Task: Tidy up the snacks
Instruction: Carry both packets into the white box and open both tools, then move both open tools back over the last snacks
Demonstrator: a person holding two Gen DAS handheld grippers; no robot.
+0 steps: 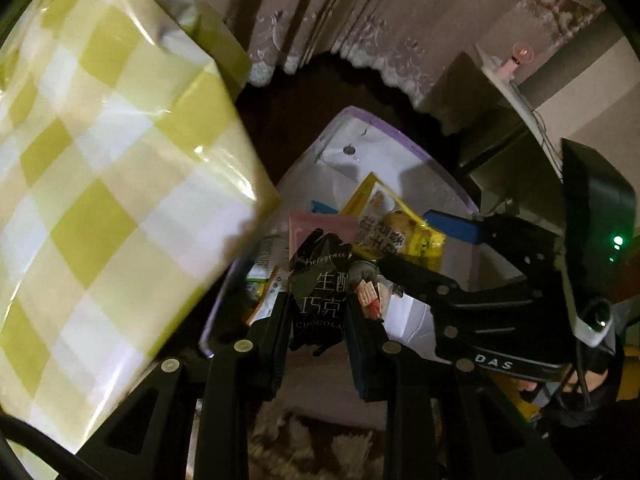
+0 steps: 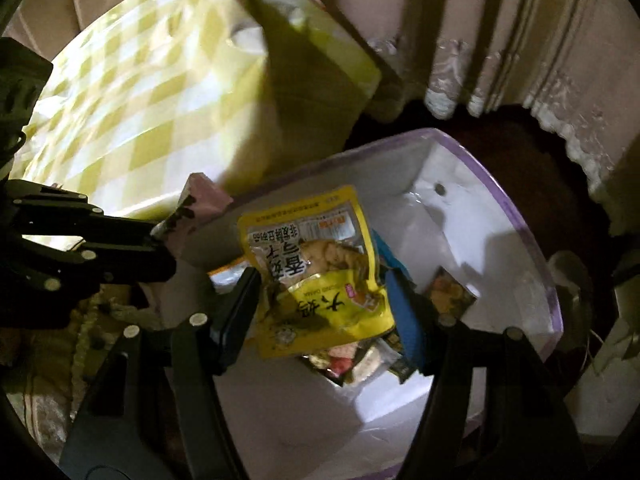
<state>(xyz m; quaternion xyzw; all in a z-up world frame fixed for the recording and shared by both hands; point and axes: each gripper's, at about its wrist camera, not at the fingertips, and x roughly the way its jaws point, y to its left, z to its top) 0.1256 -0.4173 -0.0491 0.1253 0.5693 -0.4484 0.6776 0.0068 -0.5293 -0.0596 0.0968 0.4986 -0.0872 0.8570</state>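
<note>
Left gripper point(image 1: 318, 312): jaws narrow, clamped on a black chocolate packet point(image 1: 320, 280) with a pink reverse side. Packet sits upright between the pads at lower centre of the left wrist view, top edge sticking up past the fingertips.

Right gripper point(image 2: 326, 292): jaws about half open, closed on a yellow snack pouch point(image 2: 320, 276). Pouch fills the gap between the black left finger point(image 2: 236, 312) and the blue-padded right finger point(image 2: 404, 312), centre of the right wrist view, print upside down, lower end crumpled.

Both packets hang over a white box with purple rim point(image 2: 516, 216), centre to right of the right wrist view. More snack packets lie loose on the box floor point(image 2: 360, 364), under the pouch; one small packet point(image 2: 448, 292) sits just right of the blue finger.

Pose: both grippers pitched steeply down into the box, side by side. The left one enters the right wrist view from the left edge; the right one crosses the left wrist view from the right edge, a bit of the person's hand point(image 1: 588, 384) behind it at lower right.

Yellow-and-white checked cloth point(image 1: 100, 184) fills the upper left of both views, just beside the box. Curtain point(image 2: 500, 32) along the top.
</note>
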